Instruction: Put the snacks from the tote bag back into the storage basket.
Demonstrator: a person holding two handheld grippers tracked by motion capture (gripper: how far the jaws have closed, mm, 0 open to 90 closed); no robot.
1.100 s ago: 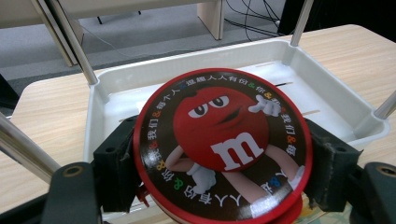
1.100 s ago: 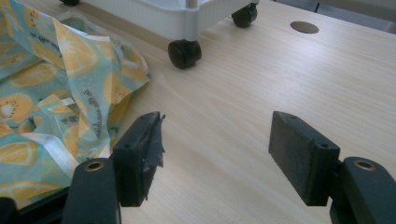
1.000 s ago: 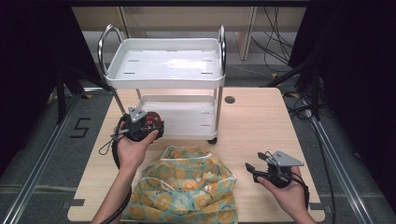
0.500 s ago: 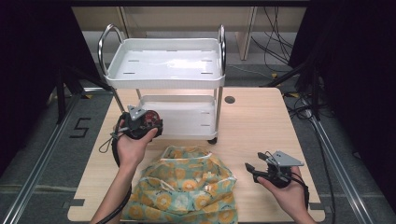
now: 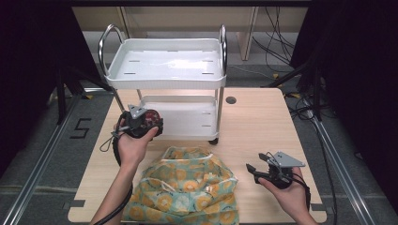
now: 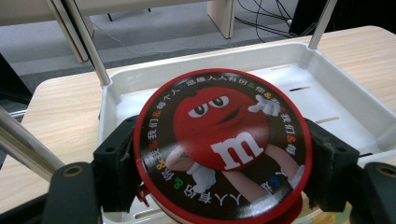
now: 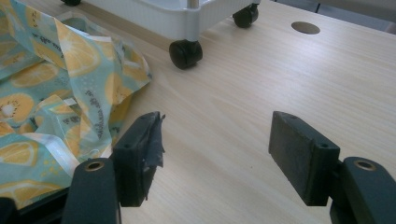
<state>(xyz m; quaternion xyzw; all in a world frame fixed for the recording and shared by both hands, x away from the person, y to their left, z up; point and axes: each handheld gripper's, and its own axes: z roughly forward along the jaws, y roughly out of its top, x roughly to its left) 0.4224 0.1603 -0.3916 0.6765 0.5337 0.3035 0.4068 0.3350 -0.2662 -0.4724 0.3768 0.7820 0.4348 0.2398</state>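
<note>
Lower shelf (image 6: 322, 100) of cart (image 5: 164, 75) bare, open at the front between the chrome posts (image 6: 91, 44); top tray overhangs it. Bare table (image 7: 280, 84) right of the fruit-print bag (image 5: 187, 187), which crowds the table's front middle; cart casters (image 7: 186, 53) near its edge.

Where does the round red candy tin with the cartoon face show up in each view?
High view: the round red candy tin sits left of centre, clamped in the left gripper, beside the lower shelf of the white two-shelf cart.
Left gripper view: the tin sits in the centre, between the two black jaws.
Right gripper view: not in it.
Shared landmark: the white cart, whose black caster appears in the right gripper view.
</note>
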